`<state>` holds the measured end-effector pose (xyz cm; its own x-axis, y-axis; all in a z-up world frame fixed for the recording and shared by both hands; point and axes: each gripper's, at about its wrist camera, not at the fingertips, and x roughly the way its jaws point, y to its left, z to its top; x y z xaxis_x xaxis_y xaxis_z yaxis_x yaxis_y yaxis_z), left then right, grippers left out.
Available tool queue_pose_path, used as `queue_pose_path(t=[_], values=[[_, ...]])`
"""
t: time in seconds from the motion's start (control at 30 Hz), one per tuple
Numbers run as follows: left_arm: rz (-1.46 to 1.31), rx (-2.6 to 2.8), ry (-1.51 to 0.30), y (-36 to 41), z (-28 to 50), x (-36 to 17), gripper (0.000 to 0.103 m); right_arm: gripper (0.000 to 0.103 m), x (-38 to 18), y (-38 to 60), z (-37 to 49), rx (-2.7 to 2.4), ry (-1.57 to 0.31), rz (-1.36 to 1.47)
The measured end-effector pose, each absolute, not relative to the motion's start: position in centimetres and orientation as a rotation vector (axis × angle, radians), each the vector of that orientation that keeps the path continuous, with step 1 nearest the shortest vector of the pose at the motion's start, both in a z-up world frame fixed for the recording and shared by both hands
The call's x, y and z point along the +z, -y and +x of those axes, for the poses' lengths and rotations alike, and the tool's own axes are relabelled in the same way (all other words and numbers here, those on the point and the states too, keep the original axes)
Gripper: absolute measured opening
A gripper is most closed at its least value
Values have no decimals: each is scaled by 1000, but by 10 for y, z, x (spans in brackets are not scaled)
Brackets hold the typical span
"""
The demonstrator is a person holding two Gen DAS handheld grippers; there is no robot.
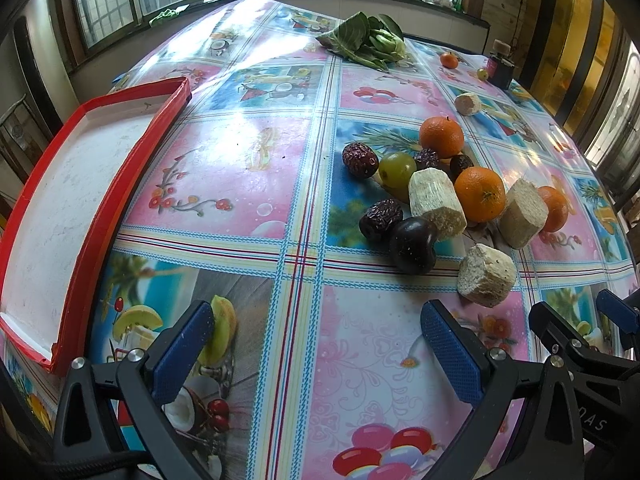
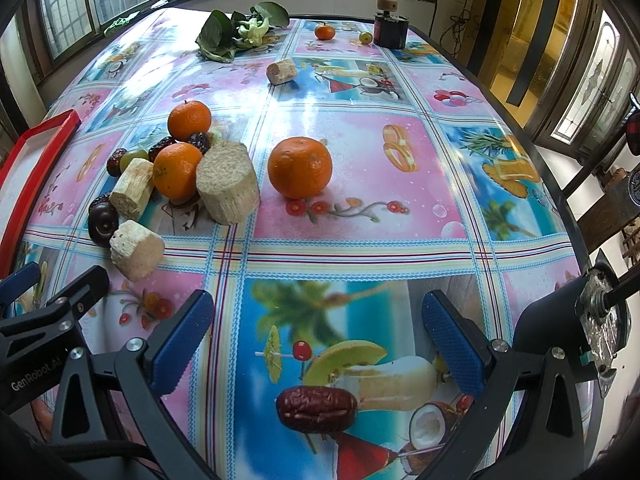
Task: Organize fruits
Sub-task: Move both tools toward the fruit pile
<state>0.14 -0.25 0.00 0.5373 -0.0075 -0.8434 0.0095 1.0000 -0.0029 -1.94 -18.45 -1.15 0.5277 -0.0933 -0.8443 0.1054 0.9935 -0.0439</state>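
Note:
A pile of fruit lies on the patterned tablecloth: oranges point(image 1: 479, 193), a green grape point(image 1: 397, 169), red dates point(image 1: 360, 159), a dark plum point(image 1: 413, 244) and pale sugarcane chunks point(image 1: 437, 203). My left gripper point(image 1: 316, 350) is open, hovering empty in front of the pile. In the right wrist view the pile point(image 2: 176, 176) sits to the left, and a lone orange point(image 2: 300, 167) lies straight ahead. A single red date point(image 2: 316, 408) rests on the cloth between the fingers of my open right gripper point(image 2: 318, 340), untouched.
A red-rimmed white tray point(image 1: 76, 216) stands at the left table edge. At the far end lie leafy greens point(image 1: 368, 42), a small orange point(image 1: 449, 60), a grape point(image 1: 483, 73), a dark jar point(image 2: 390, 26) and a stray sugarcane chunk point(image 2: 282, 71). A chair point(image 2: 608, 200) stands at right.

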Motion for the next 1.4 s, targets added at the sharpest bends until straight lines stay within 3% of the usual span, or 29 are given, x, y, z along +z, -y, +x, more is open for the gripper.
queue_pose_path(t=[0.97,1.2,1.4], values=[[34,-71,-1019,-2,4,-1,103,103,-11,183,-18,-101,-1011,0],[83,-128,-1055,-12,4,1,102,103,-6,183,-3,-99,-1136,12],[119,-160,-1014,-35,-4,10,102,103,12,164,-3,-17,-1086,7]])
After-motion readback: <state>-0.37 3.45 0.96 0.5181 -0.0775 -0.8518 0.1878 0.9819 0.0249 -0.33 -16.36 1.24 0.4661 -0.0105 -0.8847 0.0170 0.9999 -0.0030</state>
